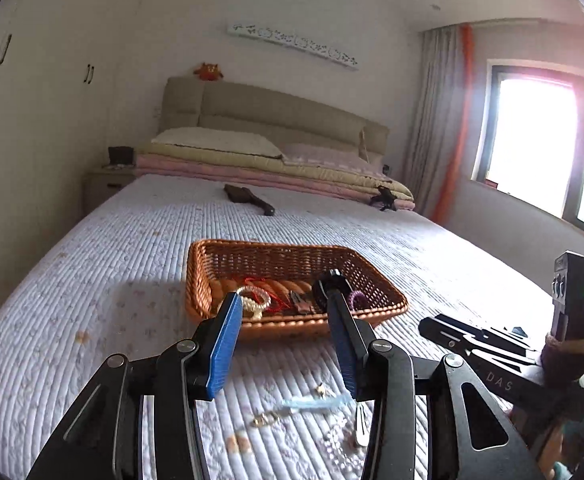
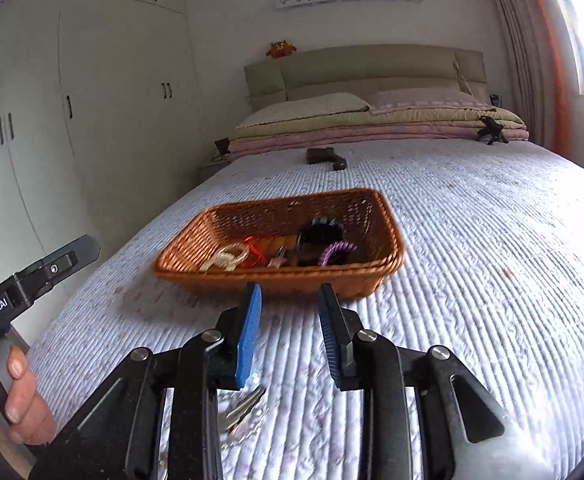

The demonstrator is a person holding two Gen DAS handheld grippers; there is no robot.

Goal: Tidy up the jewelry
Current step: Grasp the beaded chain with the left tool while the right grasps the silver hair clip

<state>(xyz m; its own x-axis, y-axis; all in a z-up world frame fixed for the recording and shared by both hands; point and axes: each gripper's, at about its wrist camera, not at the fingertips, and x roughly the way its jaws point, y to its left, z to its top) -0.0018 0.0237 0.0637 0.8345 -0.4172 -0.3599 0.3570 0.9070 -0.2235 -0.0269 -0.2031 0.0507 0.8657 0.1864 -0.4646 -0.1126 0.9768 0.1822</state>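
A wicker basket (image 1: 295, 276) sits mid-bed on a quilt (image 1: 92, 272), already holding a pearl bracelet (image 1: 254, 298), red cord (image 2: 258, 250), black scrunchie (image 2: 317, 234) and purple coil (image 2: 333, 252). More pieces are seen loose on the quilt just before it: a chain with a clasp (image 1: 268, 418) and hair clips (image 2: 244, 402). The left gripper (image 1: 282, 338) and right gripper (image 2: 290, 334) are held over these, fingers parted and empty. Collection appears partly done; a descent onto a loose piece is judged next. Ample open quilt surrounds the basket.
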